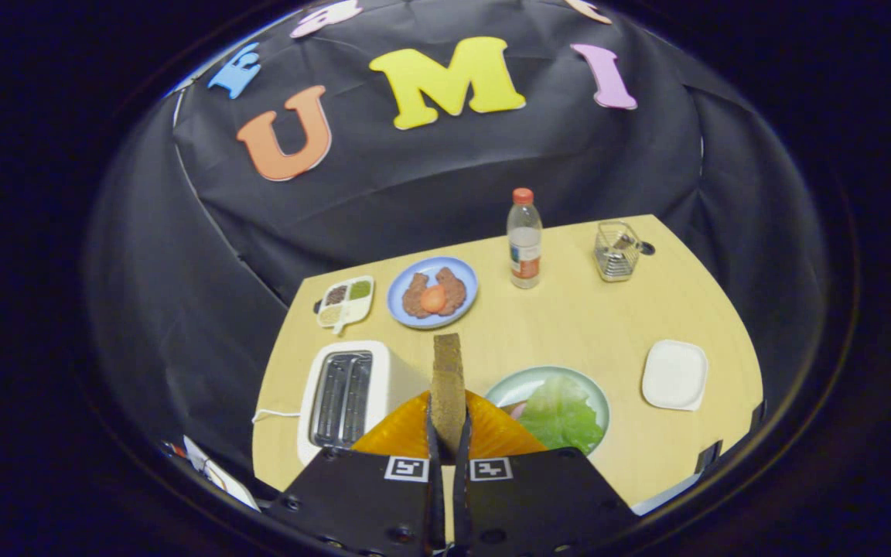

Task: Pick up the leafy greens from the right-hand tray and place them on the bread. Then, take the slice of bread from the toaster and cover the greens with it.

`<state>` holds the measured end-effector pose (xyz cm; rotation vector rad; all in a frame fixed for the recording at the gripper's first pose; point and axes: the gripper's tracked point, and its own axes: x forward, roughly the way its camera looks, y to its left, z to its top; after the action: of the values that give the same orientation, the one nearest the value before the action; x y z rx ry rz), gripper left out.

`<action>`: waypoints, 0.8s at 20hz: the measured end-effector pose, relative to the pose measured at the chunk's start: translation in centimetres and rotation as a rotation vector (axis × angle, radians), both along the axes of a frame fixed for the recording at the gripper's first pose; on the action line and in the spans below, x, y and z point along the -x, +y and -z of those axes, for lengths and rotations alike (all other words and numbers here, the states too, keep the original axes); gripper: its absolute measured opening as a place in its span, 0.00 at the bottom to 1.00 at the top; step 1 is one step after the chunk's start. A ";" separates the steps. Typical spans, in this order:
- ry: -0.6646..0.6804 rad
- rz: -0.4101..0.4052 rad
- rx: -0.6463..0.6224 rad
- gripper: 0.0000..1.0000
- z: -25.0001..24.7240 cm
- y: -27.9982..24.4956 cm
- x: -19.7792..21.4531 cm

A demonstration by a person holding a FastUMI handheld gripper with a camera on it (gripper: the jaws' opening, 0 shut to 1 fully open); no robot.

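Here we hold the brown slice of bread (pixel 447 383) edge-up between the two black fingers of the gripper (pixel 448 445), which are clamped on its lower edge. It looks light, stiff and crumbly, so we judge a gentle pinch low on the edge suits it. The white two-slot toaster (pixel 345 394) sits at ten o'clock of the fingers. At two o'clock the pale green lettuce leaf (pixel 561 414) already lies on the round green plate (pixel 515 384), soft and easily shifted.
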<state>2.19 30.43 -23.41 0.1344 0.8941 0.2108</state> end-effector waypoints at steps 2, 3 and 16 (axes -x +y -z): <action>0.041 0.017 -0.003 0.05 2.4 -1.0 -0.2; 0.067 0.019 -0.006 0.05 3.6 -1.3 -0.1; 0.188 -0.067 0.023 0.05 12.3 -5.4 -1.8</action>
<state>3.96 25.07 -35.67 0.1039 1.0888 0.2530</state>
